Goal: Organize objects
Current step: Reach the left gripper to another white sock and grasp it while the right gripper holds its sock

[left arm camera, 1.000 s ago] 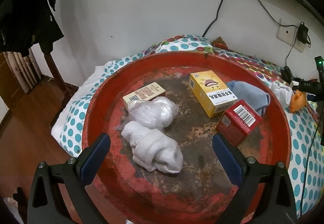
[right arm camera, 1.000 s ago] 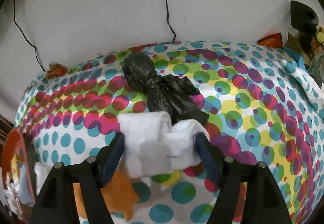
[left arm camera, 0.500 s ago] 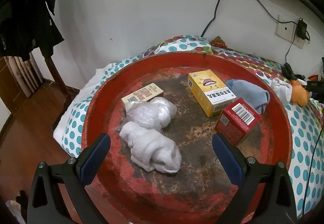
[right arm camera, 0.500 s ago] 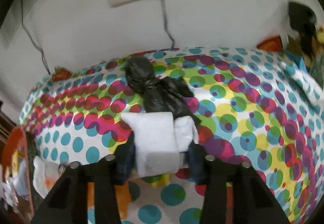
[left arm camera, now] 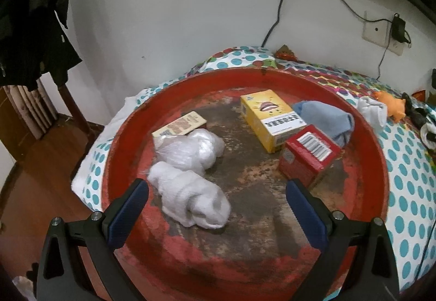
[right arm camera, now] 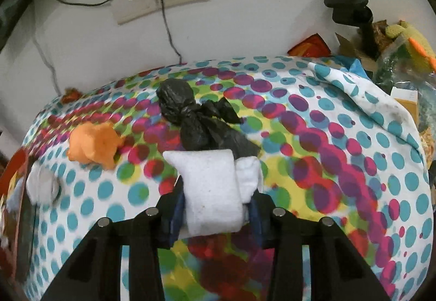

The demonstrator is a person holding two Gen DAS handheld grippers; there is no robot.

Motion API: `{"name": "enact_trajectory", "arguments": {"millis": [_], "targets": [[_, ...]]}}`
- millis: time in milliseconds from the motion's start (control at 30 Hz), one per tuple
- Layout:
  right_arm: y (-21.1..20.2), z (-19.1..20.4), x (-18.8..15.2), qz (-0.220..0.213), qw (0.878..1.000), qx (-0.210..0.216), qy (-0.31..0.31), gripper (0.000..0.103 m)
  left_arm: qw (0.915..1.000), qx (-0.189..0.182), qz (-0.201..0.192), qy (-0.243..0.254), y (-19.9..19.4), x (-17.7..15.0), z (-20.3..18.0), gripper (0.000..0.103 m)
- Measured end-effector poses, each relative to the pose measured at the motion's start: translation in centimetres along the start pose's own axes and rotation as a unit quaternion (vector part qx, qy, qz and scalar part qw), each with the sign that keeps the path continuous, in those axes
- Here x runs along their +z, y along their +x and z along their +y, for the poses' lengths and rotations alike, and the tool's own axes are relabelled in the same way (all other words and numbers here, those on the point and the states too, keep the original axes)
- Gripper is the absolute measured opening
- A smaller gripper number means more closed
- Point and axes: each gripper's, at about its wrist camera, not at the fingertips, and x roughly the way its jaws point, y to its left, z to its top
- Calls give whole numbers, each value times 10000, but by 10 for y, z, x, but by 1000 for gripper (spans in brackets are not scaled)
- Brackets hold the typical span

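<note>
Sock (right arm camera: 211,189): white, rolled, slightly soiled, pinched between right fingers (right arm camera: 177,212).

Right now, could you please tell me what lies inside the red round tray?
Inside the red tray: yellow box, red box, tan box, plastic bag, white cloth roll, blue cloth. Anything beneath them is hidden.

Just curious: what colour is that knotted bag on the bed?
Black; the knotted bag shows best in the right wrist view.
</note>
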Motion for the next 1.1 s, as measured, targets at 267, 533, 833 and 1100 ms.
{"name": "enact_trajectory", "arguments": {"millis": [267, 533, 833, 1100], "targets": [[-25, -17, -28, -32, 9953, 554, -789, 41, 9996, 60, -41, 282, -8, 1, -28, 100], [-26, -15, -32, -64, 9940, 348, -1035, 41, 9974, -461, -33, 544, -24, 25, -81, 100], [-25, -19, -32, -28, 9944, 456, -958, 42, 9888, -1161, 102, 929, -13, 72, -183, 102], [-24, -20, -32, -13, 9942, 455, -979, 44, 9870, -1156, 601, 944, 39, 93, -234, 102]]}}
